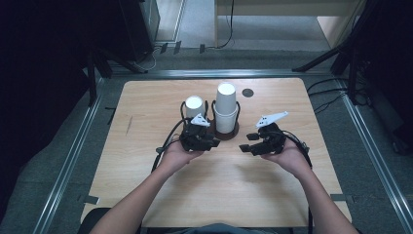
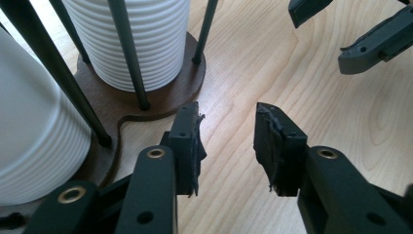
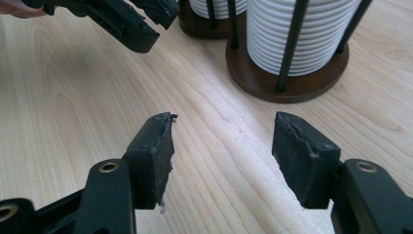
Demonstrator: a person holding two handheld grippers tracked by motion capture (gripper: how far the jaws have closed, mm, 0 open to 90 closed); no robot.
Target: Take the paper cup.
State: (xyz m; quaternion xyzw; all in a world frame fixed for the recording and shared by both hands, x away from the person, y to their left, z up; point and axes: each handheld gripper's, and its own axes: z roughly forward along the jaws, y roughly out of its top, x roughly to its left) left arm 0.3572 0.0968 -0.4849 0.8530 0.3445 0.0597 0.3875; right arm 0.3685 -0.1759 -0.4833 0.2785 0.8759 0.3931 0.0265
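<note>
A dark brown two-bay cup holder (image 1: 227, 133) with thin black rods stands mid-table. Its right bay holds a tall stack of white ribbed cups (image 1: 226, 106); its left bay holds a shorter stack (image 1: 194, 105). My left gripper (image 1: 213, 143) rests low in front of the shorter stack, jaws open and empty. In the left gripper view the left gripper (image 2: 226, 146) hovers over bare wood beside the holder base (image 2: 160, 97) and a cup stack (image 2: 146, 44). My right gripper (image 1: 246, 145) sits to the holder's right, open, aimed left. In the right gripper view the right gripper (image 3: 221, 156) faces the nearer stack (image 3: 297, 34).
The light wooden table (image 1: 219, 195) has a small black round mark (image 1: 248, 92) near its far edge. Metal rails run along both sides. Dark stands and cables lie on the floor beyond. The two grippers' tips point toward each other a short way apart.
</note>
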